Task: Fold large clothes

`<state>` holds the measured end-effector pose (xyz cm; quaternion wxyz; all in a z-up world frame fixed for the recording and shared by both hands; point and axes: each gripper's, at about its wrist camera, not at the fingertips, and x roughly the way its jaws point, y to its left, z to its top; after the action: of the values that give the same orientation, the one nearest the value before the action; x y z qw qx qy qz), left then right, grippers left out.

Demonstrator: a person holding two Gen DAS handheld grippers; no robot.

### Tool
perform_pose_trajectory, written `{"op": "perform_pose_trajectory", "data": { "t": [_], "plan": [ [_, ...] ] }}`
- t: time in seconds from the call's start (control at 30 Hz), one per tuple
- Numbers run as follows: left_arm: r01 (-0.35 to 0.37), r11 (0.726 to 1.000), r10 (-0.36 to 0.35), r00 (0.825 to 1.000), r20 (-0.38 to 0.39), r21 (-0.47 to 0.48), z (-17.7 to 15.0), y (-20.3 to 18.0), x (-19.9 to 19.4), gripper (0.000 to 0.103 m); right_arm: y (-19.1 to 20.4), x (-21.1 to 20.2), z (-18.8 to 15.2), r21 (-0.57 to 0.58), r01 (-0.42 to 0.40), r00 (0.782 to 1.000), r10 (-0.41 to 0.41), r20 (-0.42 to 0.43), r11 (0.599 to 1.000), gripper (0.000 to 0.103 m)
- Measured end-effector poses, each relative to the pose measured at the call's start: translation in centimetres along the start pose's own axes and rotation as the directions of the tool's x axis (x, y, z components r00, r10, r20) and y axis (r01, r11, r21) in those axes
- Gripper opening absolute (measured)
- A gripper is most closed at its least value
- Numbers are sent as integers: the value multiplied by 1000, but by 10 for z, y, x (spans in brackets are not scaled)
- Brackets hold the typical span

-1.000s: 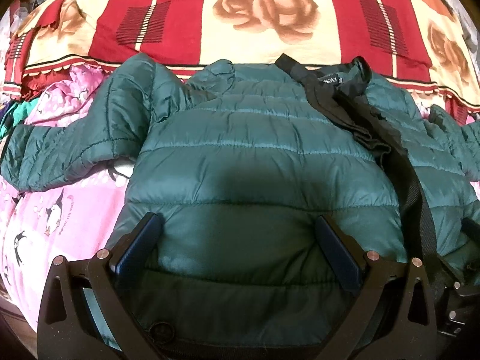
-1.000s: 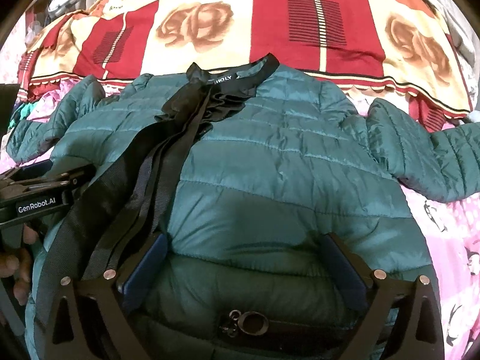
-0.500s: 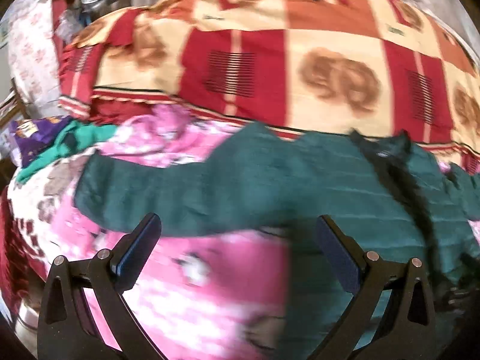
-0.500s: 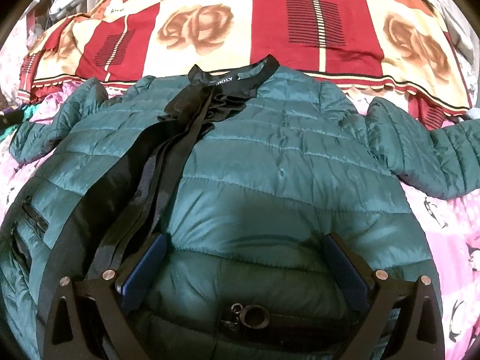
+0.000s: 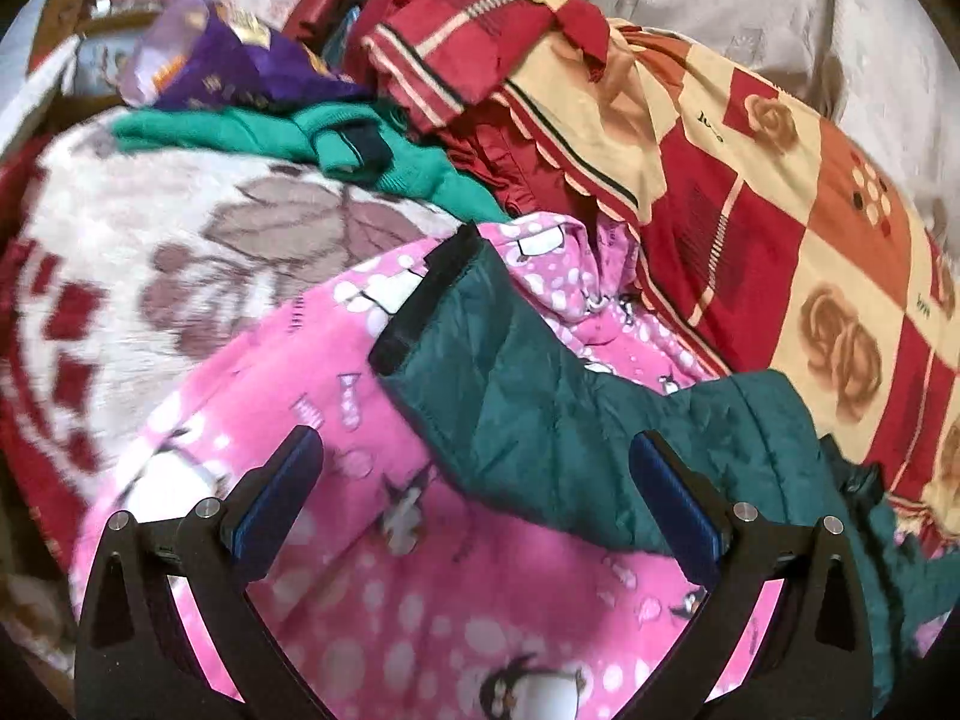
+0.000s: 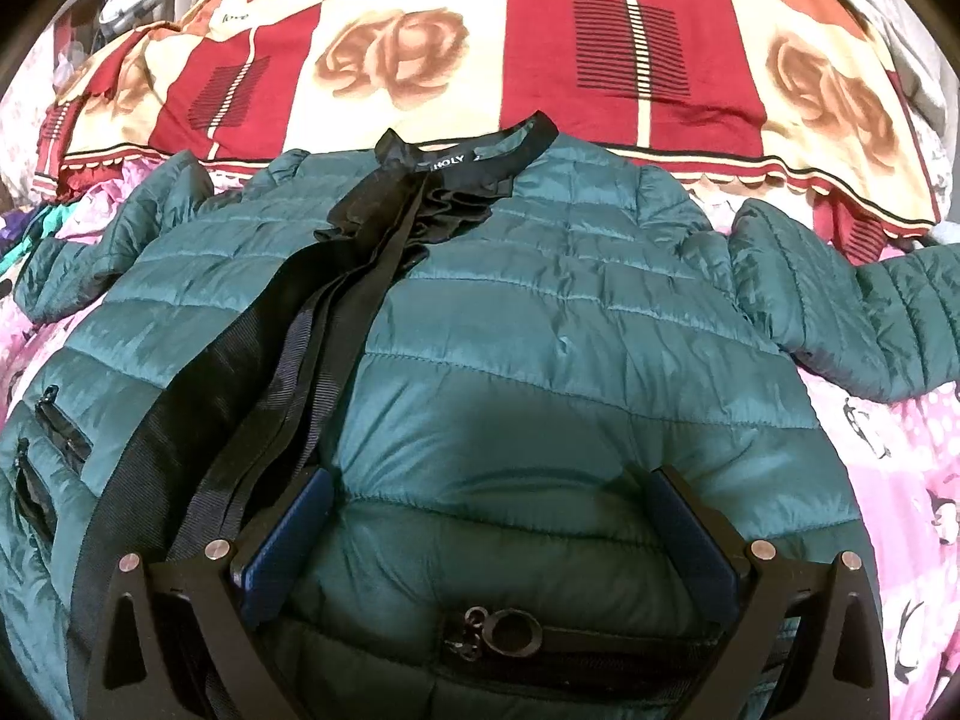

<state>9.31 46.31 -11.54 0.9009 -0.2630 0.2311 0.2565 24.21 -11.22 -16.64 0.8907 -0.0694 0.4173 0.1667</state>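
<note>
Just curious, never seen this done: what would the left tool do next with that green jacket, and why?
Probably reach forward and close on the sleeve: the left gripper is open and empty, and the sleeve lies stretched out over the pink blanket, unfolded.

In the left wrist view the white and red blanket point(image 5: 156, 276) at the left is smeared by blur, its pattern soft. The green jacket point(image 5: 540, 420) shows only one sleeve there; its body runs off the right edge. The print on the purple bag point(image 5: 228, 72) at the far left is too blurred to read. In the right wrist view the jacket's right sleeve point(image 6: 852, 312) is cut by the right edge (cuff unseen), and its near hem lies behind the right gripper point(image 6: 492, 516).
</note>
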Motion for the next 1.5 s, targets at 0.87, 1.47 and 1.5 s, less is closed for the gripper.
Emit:
{"op": "perform_pose_trajectory", "data": {
  "t": [0.87, 1.47, 1.5],
  "plan": [
    [-27, 997, 23, 999, -48, -78, 42, 3, 57, 13, 2, 5, 4, -2, 1, 1000, -1, -9, 1000, 103],
    [-135, 990, 133, 989, 60, 33, 72, -43, -26, 12, -2, -2, 4, 11, -8, 1000, 8, -28, 1000, 103],
    [-151, 988, 149, 987, 68, 33, 74, -43, -31, 12, -4, -6, 3, 17, -18, 1000, 18, -23, 1000, 103]
  ]
}}
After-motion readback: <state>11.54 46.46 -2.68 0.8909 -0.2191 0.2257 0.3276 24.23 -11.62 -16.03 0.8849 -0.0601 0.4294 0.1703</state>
